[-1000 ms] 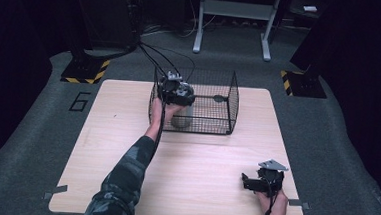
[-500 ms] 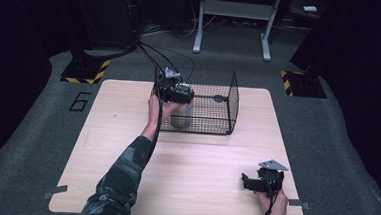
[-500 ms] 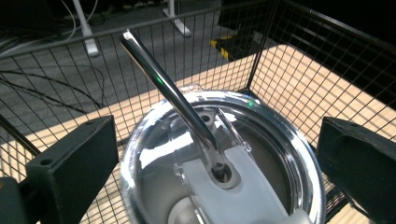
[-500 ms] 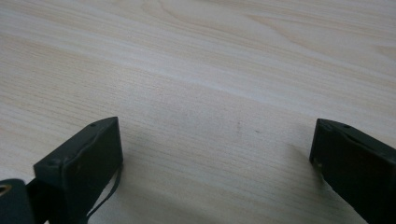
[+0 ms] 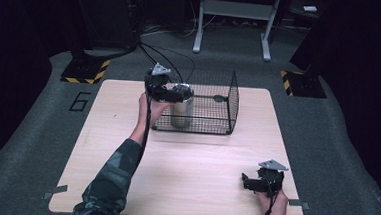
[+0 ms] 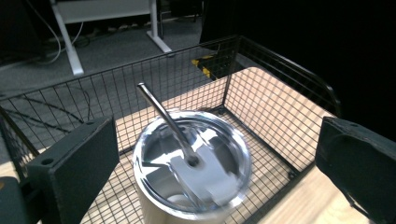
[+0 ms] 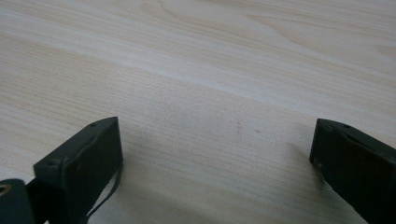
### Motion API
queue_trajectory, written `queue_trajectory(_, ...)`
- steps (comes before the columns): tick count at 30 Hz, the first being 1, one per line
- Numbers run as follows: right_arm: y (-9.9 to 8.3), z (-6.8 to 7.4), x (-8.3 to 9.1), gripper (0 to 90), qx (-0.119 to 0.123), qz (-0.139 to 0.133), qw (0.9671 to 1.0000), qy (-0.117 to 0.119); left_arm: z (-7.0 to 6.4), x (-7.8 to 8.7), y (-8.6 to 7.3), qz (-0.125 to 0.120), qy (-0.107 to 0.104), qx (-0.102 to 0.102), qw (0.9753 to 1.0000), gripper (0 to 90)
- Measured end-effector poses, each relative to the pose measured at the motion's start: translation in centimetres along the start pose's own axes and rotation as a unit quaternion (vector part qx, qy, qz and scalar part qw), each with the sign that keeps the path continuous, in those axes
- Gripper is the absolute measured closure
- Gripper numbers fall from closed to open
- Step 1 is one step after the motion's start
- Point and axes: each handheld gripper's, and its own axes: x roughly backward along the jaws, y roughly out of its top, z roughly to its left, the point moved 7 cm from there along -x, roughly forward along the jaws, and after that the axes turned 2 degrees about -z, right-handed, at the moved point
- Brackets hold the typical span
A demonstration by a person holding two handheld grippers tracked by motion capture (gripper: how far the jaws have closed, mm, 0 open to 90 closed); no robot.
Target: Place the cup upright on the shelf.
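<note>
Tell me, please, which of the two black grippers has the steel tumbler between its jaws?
The left gripper, over the black wire basket; the right gripper faces bare wooden table.

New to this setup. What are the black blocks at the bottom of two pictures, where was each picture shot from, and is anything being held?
A person holds hand-operated tongs in each hand. The high view looks down on a wooden table. The other two views come from cameras on the tongs; the black blocks are their jaws. The left tongs hover open at a steel cup with a lid and a straw, standing inside a wire basket; the jaws flank the cup without touching it. The right tongs rest open low over bare table, holding nothing.
</note>
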Motion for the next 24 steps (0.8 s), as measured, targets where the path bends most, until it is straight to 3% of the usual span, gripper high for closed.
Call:
queue_trajectory(8, 0.0, 0.0, 0.0, 2.0, 0.001, 0.000, 1.0000, 0.000, -1.8, 3.5, -1.6, 0.004, -0.009, -0.031, 0.9995, 0.0)
queue_trajectory(12, 0.0, 0.0, 0.0, 2.0, 0.000, 0.000, 1.0000, 0.000, -2.2, 5.2, -3.5, 0.001, -0.010, -0.030, 0.9995, 0.0)
queue_trajectory(16, 0.0, 0.0, 0.0, 2.0, 0.001, 0.000, 1.0000, 0.000, -2.7, 6.7, -6.8, 0.012, -0.010, -0.028, 0.9995, 0.0)
queue_trajectory(22, 0.0, 0.0, 0.0, 2.0, 0.001, 0.000, 1.0000, 0.000, -2.9, 8.0, -13.2, 0.053, 0.003, -0.022, 0.9984, 0.0)
queue_trajectory(24, 0.0, 0.0, 0.0, 1.9, 0.002, 0.000, 1.0000, -0.001, -2.8, 8.4, -15.4, 0.062, 0.007, -0.008, 0.9980, 0.0)
